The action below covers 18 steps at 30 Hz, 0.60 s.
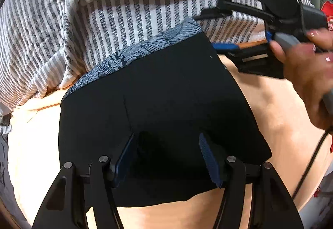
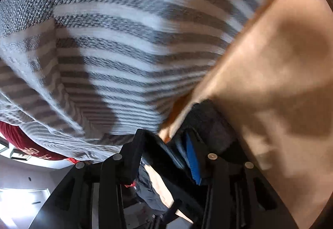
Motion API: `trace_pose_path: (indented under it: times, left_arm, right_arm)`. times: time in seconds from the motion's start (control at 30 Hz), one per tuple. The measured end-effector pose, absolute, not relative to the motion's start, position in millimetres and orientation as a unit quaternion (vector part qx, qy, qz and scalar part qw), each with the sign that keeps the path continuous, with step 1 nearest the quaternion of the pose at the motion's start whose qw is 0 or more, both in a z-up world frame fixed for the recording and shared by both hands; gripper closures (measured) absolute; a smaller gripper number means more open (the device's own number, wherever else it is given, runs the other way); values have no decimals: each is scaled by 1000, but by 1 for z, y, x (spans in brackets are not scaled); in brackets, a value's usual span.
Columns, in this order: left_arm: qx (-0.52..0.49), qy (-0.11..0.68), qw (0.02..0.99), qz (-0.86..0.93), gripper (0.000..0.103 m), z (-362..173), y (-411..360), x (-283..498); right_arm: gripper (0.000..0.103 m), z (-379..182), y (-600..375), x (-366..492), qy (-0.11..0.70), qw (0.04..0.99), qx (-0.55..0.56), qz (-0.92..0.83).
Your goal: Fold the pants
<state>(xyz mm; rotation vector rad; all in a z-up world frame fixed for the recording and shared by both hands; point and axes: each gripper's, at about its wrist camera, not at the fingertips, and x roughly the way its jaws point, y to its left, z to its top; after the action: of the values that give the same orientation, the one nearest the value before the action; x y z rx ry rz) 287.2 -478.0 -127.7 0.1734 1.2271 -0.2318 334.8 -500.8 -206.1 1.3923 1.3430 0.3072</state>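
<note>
- Black pants [image 1: 158, 116] lie folded into a compact block on a peach sheet [image 1: 276, 108], near the middle of the left wrist view.
- Along the far edge of the block a blue-grey patterned band [image 1: 133, 51] shows, next to a grey-and-white striped blanket [image 1: 104, 10] bunched on the far side.
- Left gripper [image 1: 166, 156]: jaws spread, pointing steeply down over the near part of the pants. No fold of cloth is pinched between the blue pads [image 1: 210, 160]; whether the tips touch the fabric I cannot tell.
- Right gripper [image 1: 224, 46]: seen at the far right corner of the pants, held by a person's hand [image 1: 308, 66]. A cable [image 1: 308, 168] trails from it toward the near right.
- Right wrist view is blurred. Right gripper [image 2: 177, 145] jaws stand partly apart, with dark cloth and an edge of the peach sheet [image 2: 281, 62] lying between them; a firm grip cannot be told.
- The striped blanket [image 2: 124, 41] fills the far left of that view.
- A red item [image 2: 31, 145] sits at the left edge.
</note>
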Motion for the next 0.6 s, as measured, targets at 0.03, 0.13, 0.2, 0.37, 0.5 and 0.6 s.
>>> trace_pose_path:
  times: [0.03, 0.13, 0.2, 0.37, 0.5, 0.6]
  left_arm:
    - [82, 574, 808, -109, 39, -128, -478, 287]
    - [80, 570, 811, -107, 39, -132, -474, 293]
    - [79, 574, 809, -100, 39, -131, -475, 290]
    - [68, 578, 808, -97, 39, -135, -473, 292]
    - [54, 575, 811, -96, 39, -126, -461, 296]
    - [51, 567, 818, -84, 39, -120, -446, 301]
  right_arm:
    - [58, -204, -499, 337, 566, 563, 588, 135]
    - [58, -187, -492, 345, 543, 575, 586, 175]
    - [58, -175, -489, 353, 541, 587, 571, 193]
    - [58, -147, -506, 369, 544, 650, 506, 156]
    - [58, -114, -483, 356, 601, 700, 345, 172]
    - [58, -109, -469, 346, 613, 711, 291, 186]
